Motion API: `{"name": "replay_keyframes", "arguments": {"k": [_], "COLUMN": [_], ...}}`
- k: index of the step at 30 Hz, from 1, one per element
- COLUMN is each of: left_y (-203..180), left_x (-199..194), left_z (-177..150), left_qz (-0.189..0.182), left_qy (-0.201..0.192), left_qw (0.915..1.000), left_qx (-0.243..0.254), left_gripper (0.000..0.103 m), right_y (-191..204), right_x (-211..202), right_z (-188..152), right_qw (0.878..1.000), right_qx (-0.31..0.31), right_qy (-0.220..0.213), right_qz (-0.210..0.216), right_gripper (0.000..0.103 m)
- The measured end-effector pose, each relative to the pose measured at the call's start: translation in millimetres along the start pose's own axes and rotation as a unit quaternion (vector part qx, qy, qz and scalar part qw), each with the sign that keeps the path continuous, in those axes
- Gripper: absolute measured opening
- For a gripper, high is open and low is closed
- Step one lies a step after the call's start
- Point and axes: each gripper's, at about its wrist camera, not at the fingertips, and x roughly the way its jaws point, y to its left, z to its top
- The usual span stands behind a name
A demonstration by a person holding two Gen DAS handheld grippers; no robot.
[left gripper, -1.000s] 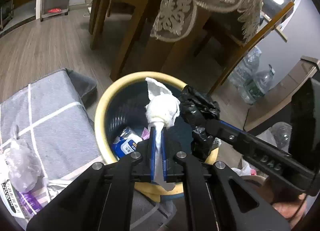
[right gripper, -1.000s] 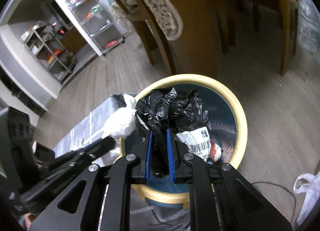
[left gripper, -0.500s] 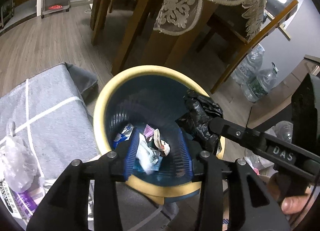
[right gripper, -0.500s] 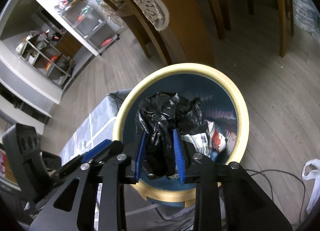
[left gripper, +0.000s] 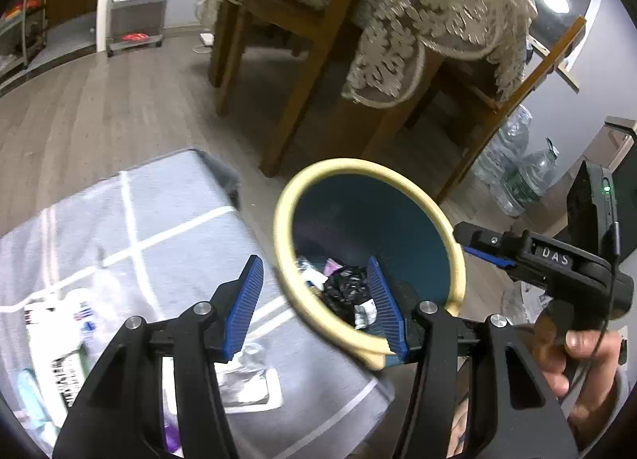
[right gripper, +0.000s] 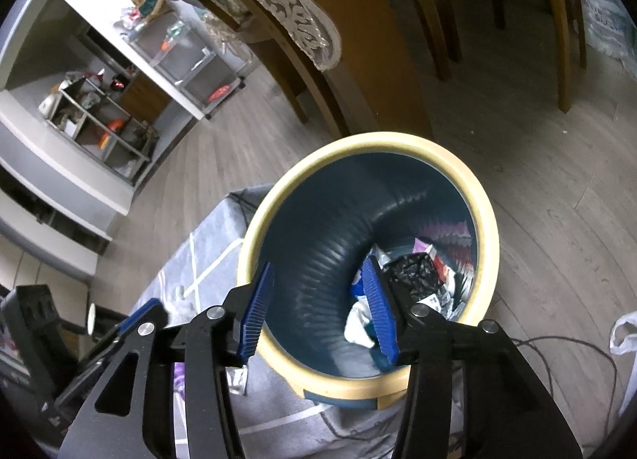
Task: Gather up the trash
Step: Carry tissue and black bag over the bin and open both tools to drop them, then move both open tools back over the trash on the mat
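Observation:
A round bin with a cream rim [left gripper: 318, 176] [right gripper: 370, 142] and dark blue inside stands on the wood floor. A crumpled black bag [left gripper: 344, 288] [right gripper: 414, 272] and a white tissue [right gripper: 358, 323] lie in it among other wrappers. My left gripper [left gripper: 314, 307] hovers over the bin's left rim, jaws opening, nothing between them. My right gripper [right gripper: 318, 311] hangs over the bin's near edge, jaws opening and empty; it also shows in the left wrist view [left gripper: 537, 256], held by a hand [left gripper: 577, 355].
A grey cushion with white lines [left gripper: 151, 216] lies left of the bin, with a clear wrapper [left gripper: 247, 375] and a printed packet [left gripper: 55, 339] on it. Wooden table legs [left gripper: 302, 100] under a lace cloth stand behind. Water bottles [left gripper: 517, 176] at the right, a white bag [right gripper: 625, 331] on the floor.
Both grippers opened: the white tissue left the left jaws and the black bag left the right jaws, both now in the bin. The left gripper shifted left toward the cushion.

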Motion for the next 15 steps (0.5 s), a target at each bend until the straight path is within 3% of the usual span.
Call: {"name": "replay_keyframes", "arguments": {"k": [15], "left_y": [112], "left_x": [-106], "left_z": [-34], "left_qz": [0.079], "left_qy": [-0.020], "left_qw": [0.9963], "left_qx": [-0.027], "left_gripper": [0.055], "right_y": [41], "right_x": [7], "right_z": [-12], "right_qw": [0.994], "right_qx": [-0.099], "right_qy": [0.002], "right_qz": [-0.037], "right_gripper": [0.056]}}
